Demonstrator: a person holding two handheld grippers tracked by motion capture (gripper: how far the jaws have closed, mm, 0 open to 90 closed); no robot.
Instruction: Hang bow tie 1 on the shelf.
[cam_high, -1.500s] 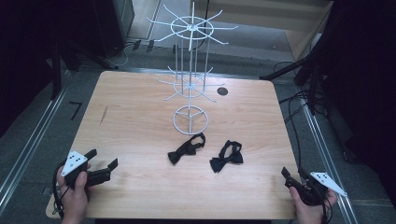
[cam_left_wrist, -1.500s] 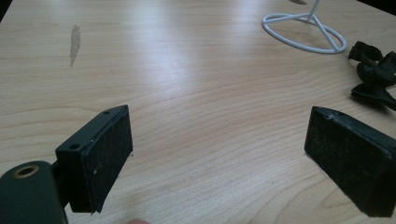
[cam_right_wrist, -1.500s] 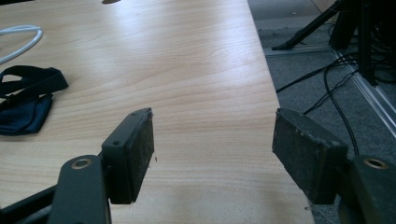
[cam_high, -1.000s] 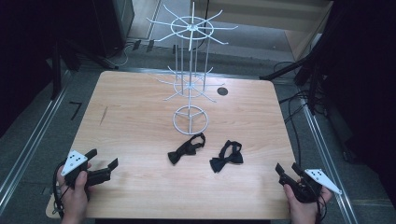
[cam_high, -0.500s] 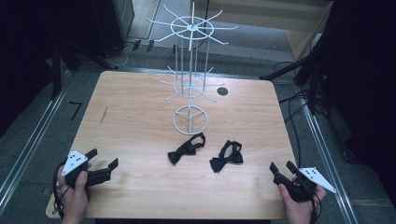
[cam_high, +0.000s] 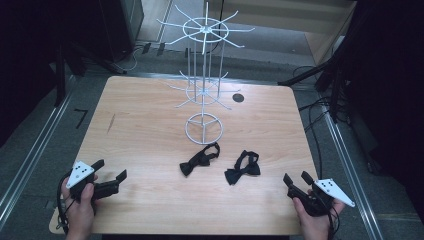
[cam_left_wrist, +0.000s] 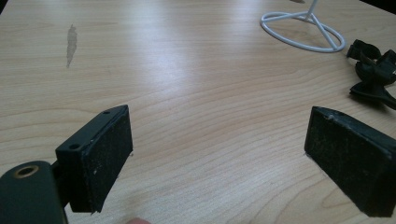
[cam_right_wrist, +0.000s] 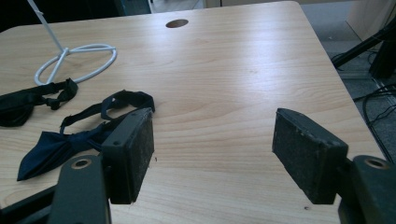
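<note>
- The desk (cam_high: 150, 150) is one pale wooden top with rounded corners; a round cable hole (cam_high: 238, 98) sits near its far edge, right of the middle.
- One white wire display stand (cam_high: 204, 90) rises from a ring base set a little beyond the desk's middle. Its two tiers of spokes are all bare, which suggests it is there to take the ties.
- Two black bow ties lie flat between the stand's base and the near edge, well apart from both grippers. The left bow tie (cam_high: 200, 159) lies just in front of the ring base, its strap curled toward it; the right bow tie (cam_high: 242, 168) lies just beside it, nearer the right edge. Neither is hung yet, so the work looks to be at its start.
- Two hand-held grippers wait at the near corners, one per hand.
- The left gripper (cam_high: 111, 177) rests at the near left corner, jaws spread wide with nothing but bare wood between them, pointing across the desk toward the ties.
- The right gripper (cam_high: 296, 179) hovers by the near right corner, jaws likewise spread and holding nothing. In the right gripper view the nearer tie lies just beyond its left jaw, so it is probably lining up for that one.
</note>
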